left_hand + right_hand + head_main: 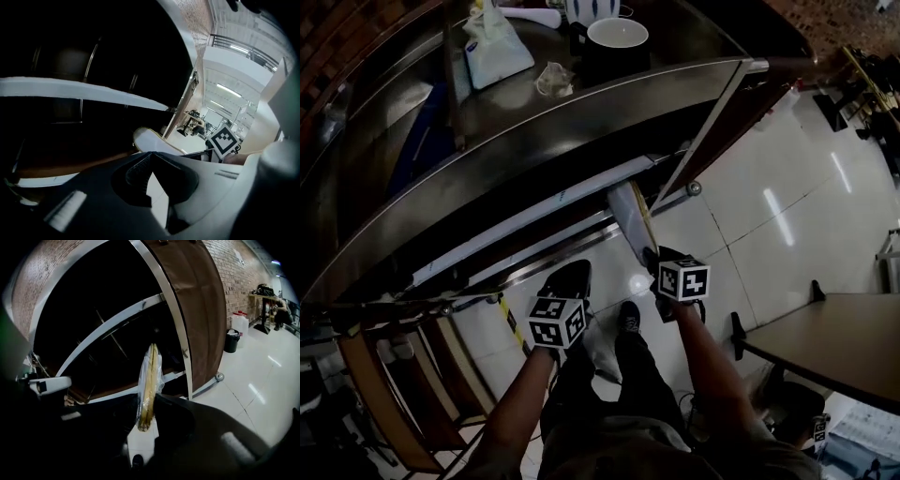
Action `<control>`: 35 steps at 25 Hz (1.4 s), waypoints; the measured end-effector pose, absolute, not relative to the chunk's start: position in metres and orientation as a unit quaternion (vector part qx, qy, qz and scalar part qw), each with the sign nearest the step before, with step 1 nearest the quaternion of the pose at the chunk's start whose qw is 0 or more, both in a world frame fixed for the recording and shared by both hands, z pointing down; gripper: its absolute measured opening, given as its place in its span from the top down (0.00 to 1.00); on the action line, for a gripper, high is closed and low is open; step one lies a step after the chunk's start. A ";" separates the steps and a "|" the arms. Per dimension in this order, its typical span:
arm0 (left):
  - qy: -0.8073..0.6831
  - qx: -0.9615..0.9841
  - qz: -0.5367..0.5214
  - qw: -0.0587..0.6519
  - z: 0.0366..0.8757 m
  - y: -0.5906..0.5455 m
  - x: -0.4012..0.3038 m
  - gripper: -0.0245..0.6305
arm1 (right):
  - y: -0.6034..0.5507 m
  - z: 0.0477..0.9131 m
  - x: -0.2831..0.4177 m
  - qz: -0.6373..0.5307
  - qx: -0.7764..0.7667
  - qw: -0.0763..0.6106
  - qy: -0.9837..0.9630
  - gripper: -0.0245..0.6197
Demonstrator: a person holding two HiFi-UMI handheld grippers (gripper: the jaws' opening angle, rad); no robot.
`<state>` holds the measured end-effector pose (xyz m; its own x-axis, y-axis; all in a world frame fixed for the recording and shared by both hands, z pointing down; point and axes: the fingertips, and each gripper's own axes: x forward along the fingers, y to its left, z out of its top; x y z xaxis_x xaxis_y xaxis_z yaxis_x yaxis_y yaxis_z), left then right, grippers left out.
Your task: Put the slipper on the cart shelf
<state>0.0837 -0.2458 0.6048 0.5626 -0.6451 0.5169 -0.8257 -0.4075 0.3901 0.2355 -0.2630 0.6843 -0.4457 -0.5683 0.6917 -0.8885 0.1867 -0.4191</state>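
1. Step in hand – carrying the slipper (149, 376) to the cart shelf (525, 225); it is not yet set down.
2. Right gripper (147, 420): jaws nearly together, clamped on the heel end of the slipper. The plastic-wrapped slipper stands edge-on and rises beyond the fingertips.
3. The shelf edge lies just ahead of the slipper's far tip – whether they touch is unclear in the dim light.
4. Next move, as judged: reach further in, turn the sole flat over the shelf, then release.
5. Left gripper (150, 161): fingertips meeting, nothing between them; the slipper shows just beyond them.
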 end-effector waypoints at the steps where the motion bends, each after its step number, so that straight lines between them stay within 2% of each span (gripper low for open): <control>1: -0.447 0.825 0.144 0.315 0.612 -0.255 0.088 0.95 | -0.279 0.693 0.237 0.408 0.491 0.190 -0.746 0.85; 10: -0.470 0.819 0.134 0.301 0.661 -0.313 0.092 0.95 | -0.393 0.748 0.219 0.373 0.489 0.157 -0.773 0.85; 25: -0.500 0.802 0.128 0.300 0.710 -0.325 0.062 0.95 | -0.448 0.798 0.203 0.313 0.505 0.174 -0.785 0.82; 30: -0.507 0.795 0.126 0.309 0.714 -0.319 0.055 0.95 | -0.455 0.801 0.203 0.291 0.517 0.183 -0.784 0.69; 34: -0.510 0.793 0.126 0.308 0.708 -0.317 0.052 0.95 | -0.451 0.794 0.208 0.284 0.526 0.181 -0.781 0.50; 35: -0.510 0.793 0.124 0.308 0.705 -0.317 0.052 0.95 | -0.449 0.792 0.209 0.284 0.525 0.182 -0.781 0.49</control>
<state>0.0518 -0.3170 0.7048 0.4481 -0.7335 0.5110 -0.8863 -0.2899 0.3612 0.2089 -0.4494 0.7916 -0.3816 -0.7174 0.5828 -0.9242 0.2870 -0.2518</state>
